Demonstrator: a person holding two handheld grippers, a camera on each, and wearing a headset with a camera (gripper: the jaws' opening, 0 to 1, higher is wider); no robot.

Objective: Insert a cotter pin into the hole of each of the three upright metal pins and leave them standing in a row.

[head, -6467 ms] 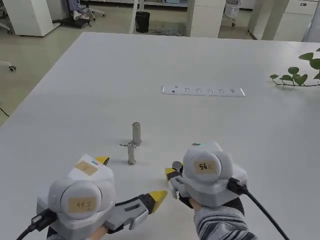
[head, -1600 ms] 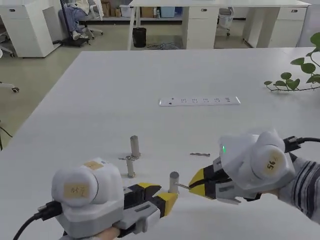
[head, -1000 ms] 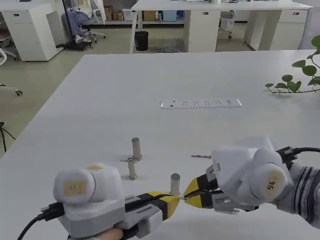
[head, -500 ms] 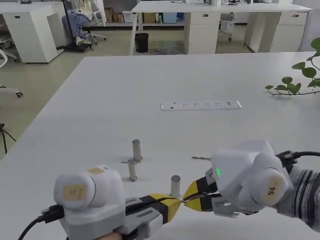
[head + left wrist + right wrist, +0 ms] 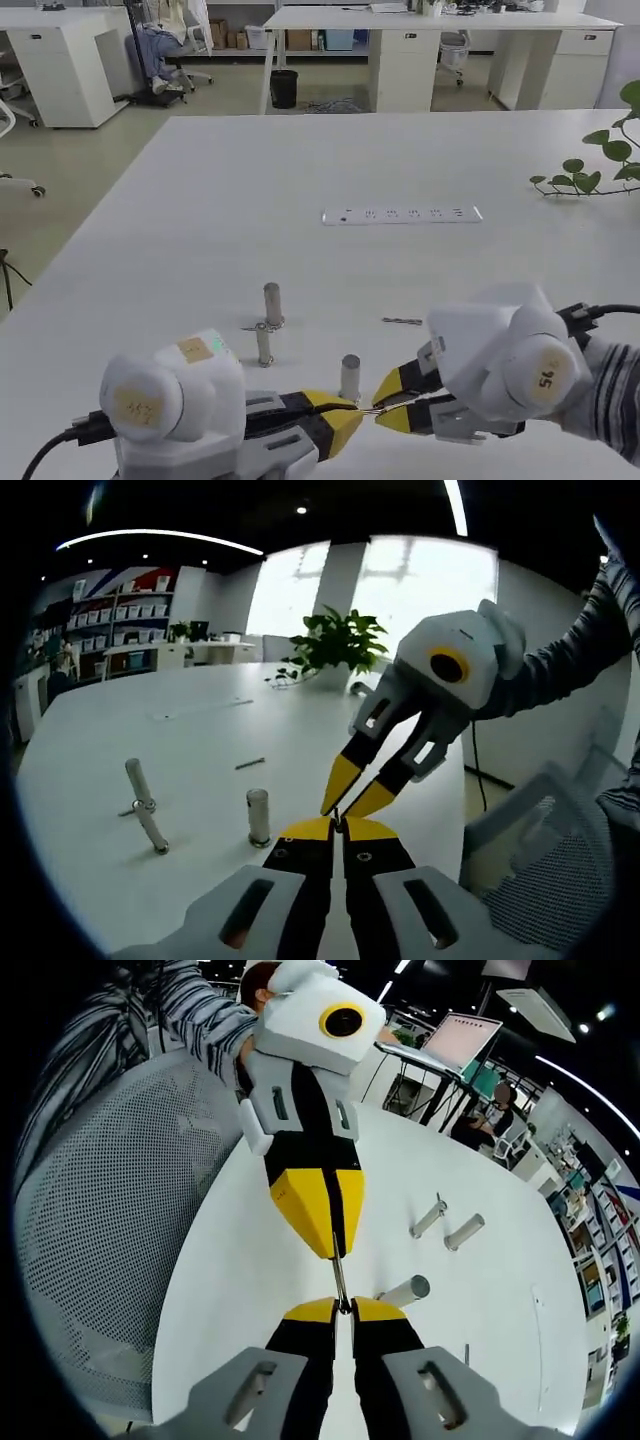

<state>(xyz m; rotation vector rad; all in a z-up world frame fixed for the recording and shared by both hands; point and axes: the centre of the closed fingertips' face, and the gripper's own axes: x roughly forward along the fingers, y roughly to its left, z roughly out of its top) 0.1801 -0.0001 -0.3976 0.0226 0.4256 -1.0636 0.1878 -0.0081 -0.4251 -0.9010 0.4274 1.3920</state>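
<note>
Presently, your left gripper [image 5: 350, 412] and right gripper [image 5: 379, 406] both pinch one cotter pin [image 5: 339, 1275], jaws closed, nearest metal pin [image 5: 349, 377] at eleven o'clock.

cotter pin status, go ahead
Both left gripper and right gripper shut on cotter pin. Bare near pin beside tips. One spare cotter pin on table, clear.

Three metal pins stand upright on the white worktop [image 5: 200, 200] — the far pin [image 5: 272, 303], the middle pin [image 5: 263, 344] just in front of it, and the near pin [image 5: 350, 377] off to the right. Close beside the near pin, on the person's side, the left gripper [image 5: 345, 412] and right gripper [image 5: 381, 407] meet tip to tip, yellow jaws pinching a thin cotter pin [image 5: 366, 408] between them. A loose cotter pin [image 5: 402, 321] lies flat farther out — a power strip [image 5: 402, 215] well beyond it.
</note>
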